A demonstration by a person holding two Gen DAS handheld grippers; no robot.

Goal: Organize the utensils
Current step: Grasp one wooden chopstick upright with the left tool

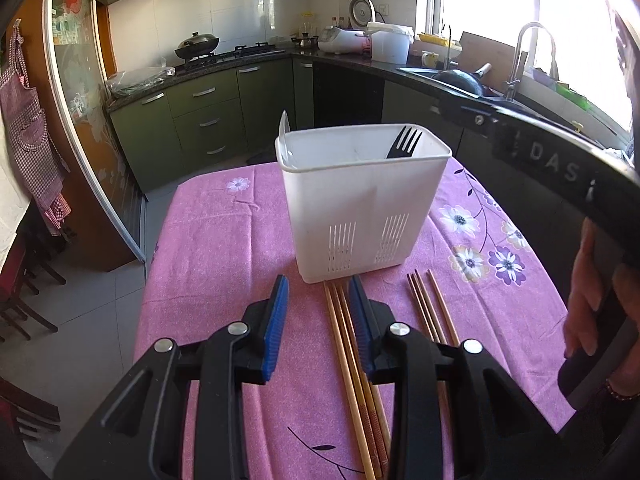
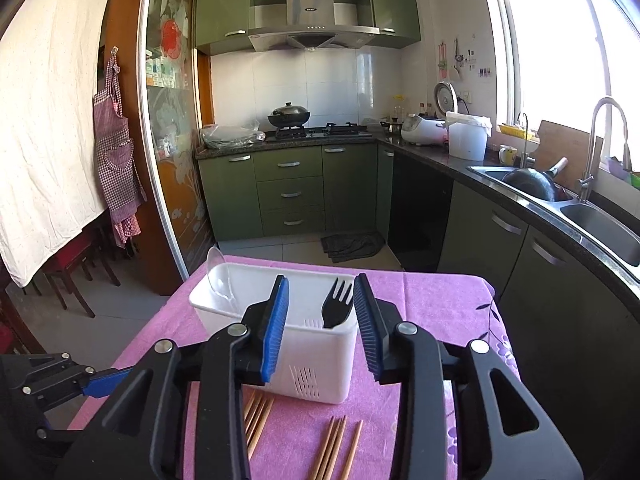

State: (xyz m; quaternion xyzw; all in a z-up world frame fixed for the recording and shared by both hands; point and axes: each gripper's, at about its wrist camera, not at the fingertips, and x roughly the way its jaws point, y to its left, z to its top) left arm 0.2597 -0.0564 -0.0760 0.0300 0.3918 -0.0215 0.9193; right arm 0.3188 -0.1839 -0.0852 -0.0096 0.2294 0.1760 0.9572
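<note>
A white slotted utensil holder stands upright on the table. A black fork leans in its right compartment and a clear plastic spoon in its left. My left gripper hangs open just in front of the holder, above one bundle of wooden chopsticks that lies near its right finger. Another group of chopsticks lies further right. In the right wrist view my right gripper is open above the holder. The fork stands free between its pads.
A pink floral cloth covers the small table, with floor dropping off on the left and far sides. A hand grips the right tool at the right edge. Green cabinets and a sink line the right; chairs stand at left.
</note>
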